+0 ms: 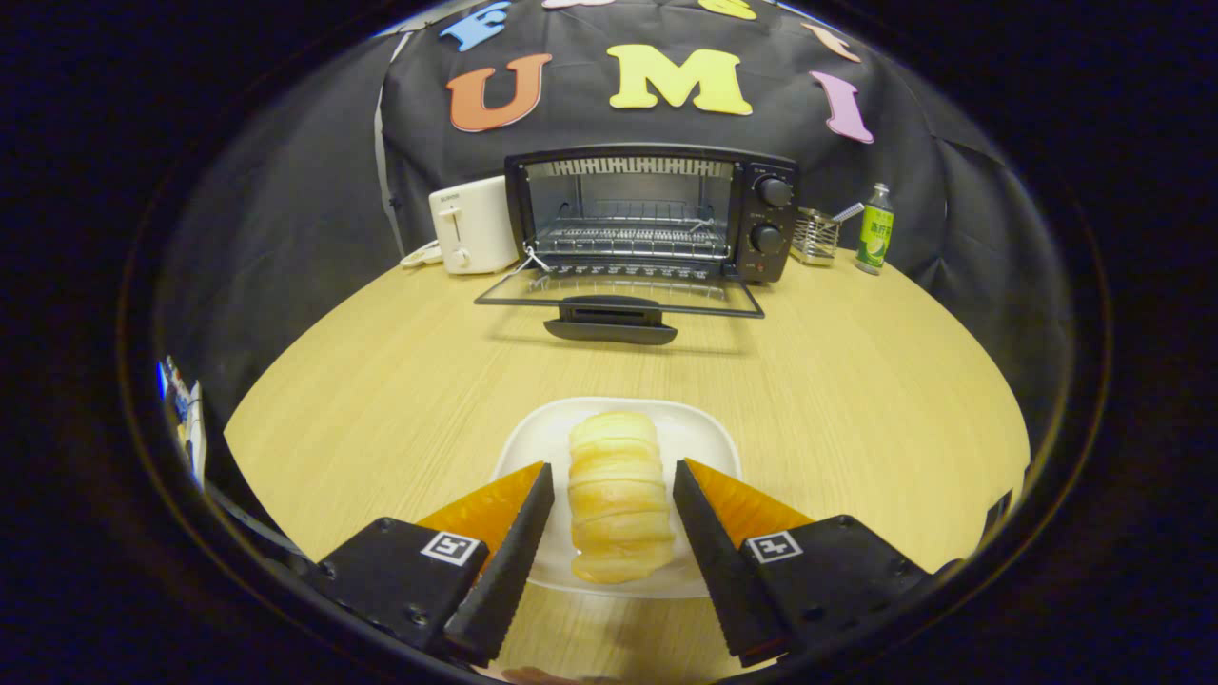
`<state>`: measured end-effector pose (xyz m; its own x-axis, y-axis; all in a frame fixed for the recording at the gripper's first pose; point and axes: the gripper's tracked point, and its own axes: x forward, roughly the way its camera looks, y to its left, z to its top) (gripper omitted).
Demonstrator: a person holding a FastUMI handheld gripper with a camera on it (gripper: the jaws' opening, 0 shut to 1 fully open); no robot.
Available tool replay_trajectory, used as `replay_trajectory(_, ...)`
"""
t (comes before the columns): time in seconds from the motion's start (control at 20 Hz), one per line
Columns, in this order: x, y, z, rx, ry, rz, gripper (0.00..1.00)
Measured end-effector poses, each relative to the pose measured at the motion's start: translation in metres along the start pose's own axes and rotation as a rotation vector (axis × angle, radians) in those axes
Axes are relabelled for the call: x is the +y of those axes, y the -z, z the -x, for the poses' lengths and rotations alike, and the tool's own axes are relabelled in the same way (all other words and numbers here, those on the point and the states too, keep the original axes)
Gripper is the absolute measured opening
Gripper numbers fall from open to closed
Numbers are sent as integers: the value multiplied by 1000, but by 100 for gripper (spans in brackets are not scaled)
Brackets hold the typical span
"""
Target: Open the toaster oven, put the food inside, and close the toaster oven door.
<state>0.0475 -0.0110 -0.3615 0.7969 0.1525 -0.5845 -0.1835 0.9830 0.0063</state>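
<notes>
No wording can be made out: the label on the small green bottle [874, 231] right of the black toaster oven [653, 213] is too small to read, as are the marks by its dials, and each finger of the open claw [609, 485] bears only a square black-and-white marker.

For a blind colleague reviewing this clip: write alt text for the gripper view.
The gripper is open, its fingers on either side of a ridged bread roll lying on a white plate on a wooden table, apparently not yet pressing it. Beyond them the toaster oven stands with its door folded down; a white toaster, a wire holder and a green bottle flank it.
</notes>
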Motion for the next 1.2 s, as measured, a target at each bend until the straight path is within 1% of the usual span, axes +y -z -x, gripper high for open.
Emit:
replay_trajectory(0.25, 2, 3, -7, 9, -9, 25, 69)
replay_trajectory(0.85, 1, 4, -16, -15, -23, -19, 68)
replay_trajectory(0.95, 1, 2, -15, -9, -33, -62, 68)
replay_trajectory(1.0, 3, -2, -10, -26, -58, -117, 67)
replay_trajectory(1.05, 11, -14, -8, -68, -101, -172, 67)
replay_trajectory(1.2, 12, -40, 4, -141, -157, -282, 66)
